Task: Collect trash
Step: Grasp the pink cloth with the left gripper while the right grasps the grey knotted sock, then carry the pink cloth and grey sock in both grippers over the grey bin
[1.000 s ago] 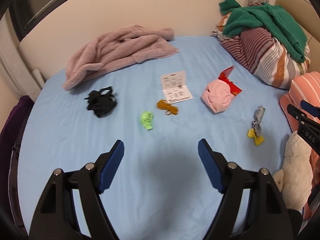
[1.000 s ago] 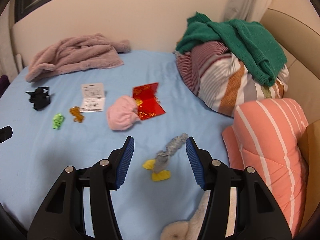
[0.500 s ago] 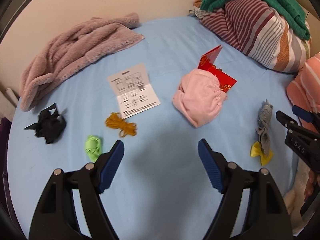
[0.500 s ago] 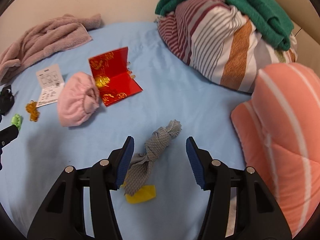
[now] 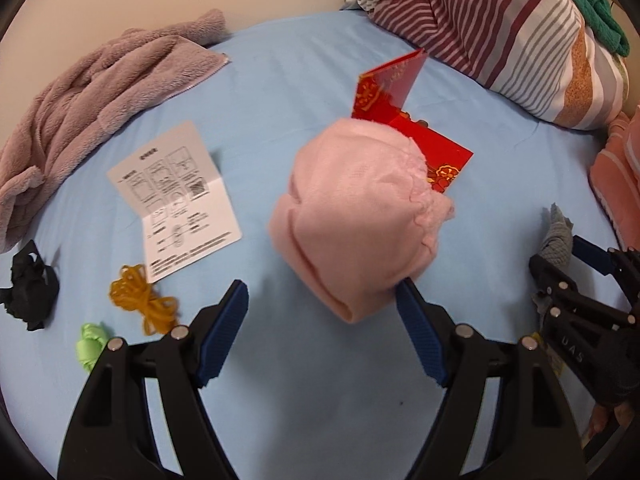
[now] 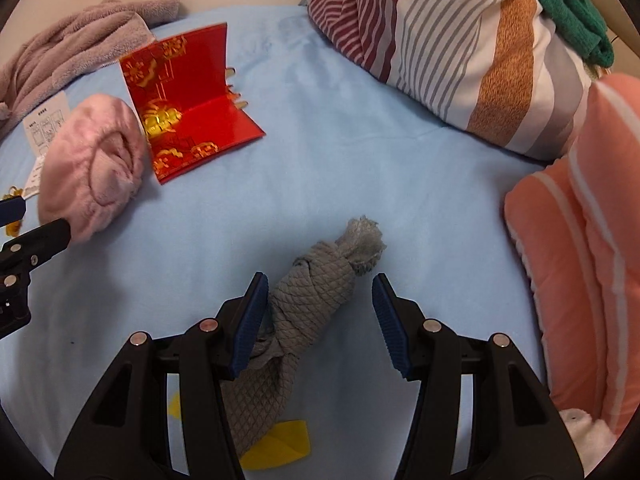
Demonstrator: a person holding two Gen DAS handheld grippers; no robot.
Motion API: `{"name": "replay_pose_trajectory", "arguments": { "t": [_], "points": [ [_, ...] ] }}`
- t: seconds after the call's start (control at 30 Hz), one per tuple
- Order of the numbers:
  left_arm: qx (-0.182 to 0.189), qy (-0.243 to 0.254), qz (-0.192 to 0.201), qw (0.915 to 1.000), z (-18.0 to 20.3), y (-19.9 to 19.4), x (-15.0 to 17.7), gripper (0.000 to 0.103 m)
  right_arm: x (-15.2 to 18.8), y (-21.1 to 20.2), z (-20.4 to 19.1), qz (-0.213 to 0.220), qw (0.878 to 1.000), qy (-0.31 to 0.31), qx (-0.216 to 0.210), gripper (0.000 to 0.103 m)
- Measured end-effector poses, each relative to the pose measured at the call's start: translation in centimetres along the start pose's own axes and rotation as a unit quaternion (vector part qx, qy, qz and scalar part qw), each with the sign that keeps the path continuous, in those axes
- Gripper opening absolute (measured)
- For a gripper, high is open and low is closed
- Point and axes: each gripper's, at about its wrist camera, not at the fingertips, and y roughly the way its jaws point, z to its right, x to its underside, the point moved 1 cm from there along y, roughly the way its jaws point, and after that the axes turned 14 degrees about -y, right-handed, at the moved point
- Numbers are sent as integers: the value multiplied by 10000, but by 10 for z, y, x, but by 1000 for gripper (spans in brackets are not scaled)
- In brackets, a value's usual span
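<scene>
Pink bundle (image 5: 356, 212) just ahead of left gripper (image 5: 322, 304), jaws apart, off-centre toward right finger: could nudge, not grab. Grey knotted cloth (image 6: 308, 304) between right gripper (image 6: 318, 300) jaws, apart; yellow scrap (image 6: 276, 446) underneath, possibly attached, may drop.

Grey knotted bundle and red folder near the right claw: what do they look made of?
Grey bundle: soft quilted knit fabric, matte, with a diamond weave and frayed end. Red folder: probably glossy card or plastic, stiff enough to stand open, with shiny gold print.
</scene>
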Motion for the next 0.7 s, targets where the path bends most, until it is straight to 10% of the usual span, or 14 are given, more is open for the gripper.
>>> {"name": "replay_pose_trajectory", "arguments": {
  "t": [0.23, 0.3, 0.4, 0.7],
  "points": [
    [150, 16, 6, 9999, 11, 25, -5, 74, -2, -1, -5, 90, 9998, -95, -174, 31],
    [336, 95, -59, 9994, 16, 28, -4, 44, -3, -3, -7, 144, 9997, -127, -169, 28],
    [481, 220, -58, 9986, 25, 22, -2, 27, -2, -7, -5, 213, 9995, -81, -200, 27],
    [540, 218, 81, 9983, 14, -13, 7, 22, -8, -41, -7, 456, 9984, -247, -217, 26]
  ]
}}
